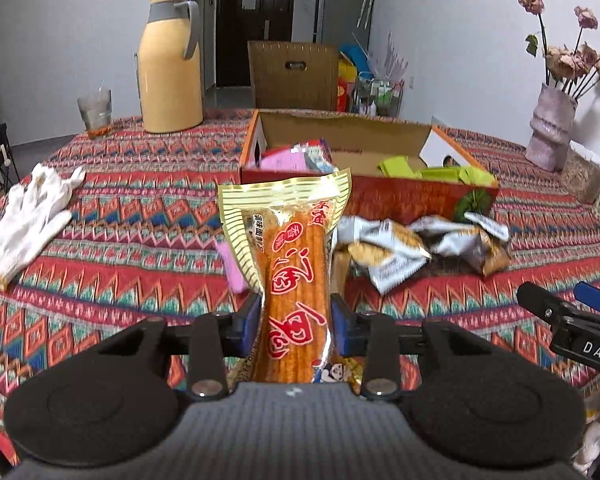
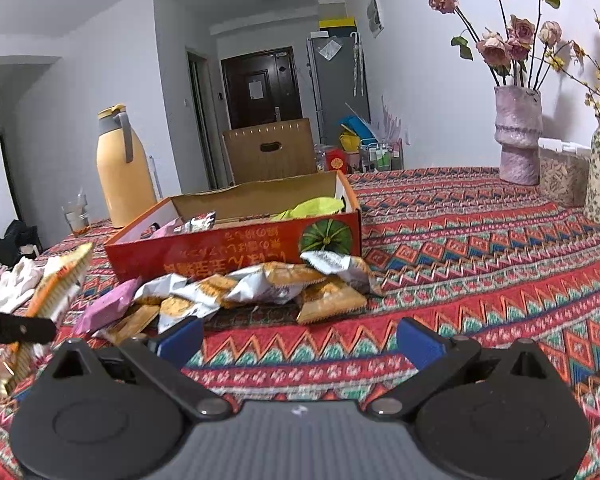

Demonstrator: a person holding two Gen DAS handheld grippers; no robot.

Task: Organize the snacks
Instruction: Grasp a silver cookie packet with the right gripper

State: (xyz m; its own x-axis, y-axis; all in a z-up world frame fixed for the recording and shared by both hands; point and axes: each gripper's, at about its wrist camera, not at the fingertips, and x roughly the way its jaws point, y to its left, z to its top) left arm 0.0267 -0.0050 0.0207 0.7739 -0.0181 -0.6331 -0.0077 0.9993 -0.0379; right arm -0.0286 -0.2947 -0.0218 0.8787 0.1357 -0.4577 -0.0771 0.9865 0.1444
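The left gripper (image 1: 296, 320) is clamped on a long snack packet (image 1: 290, 264) printed with large red Chinese characters, held above the patterned tablecloth (image 1: 140, 216) near the red box (image 2: 236, 248) bearing yellow script. The right gripper (image 2: 300, 338), marked "DAS", stands apart, empty, near loose packets (image 2: 260, 288).

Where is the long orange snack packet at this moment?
In the left wrist view, the long orange snack packet stands clamped in the left claw, in front of the red box.
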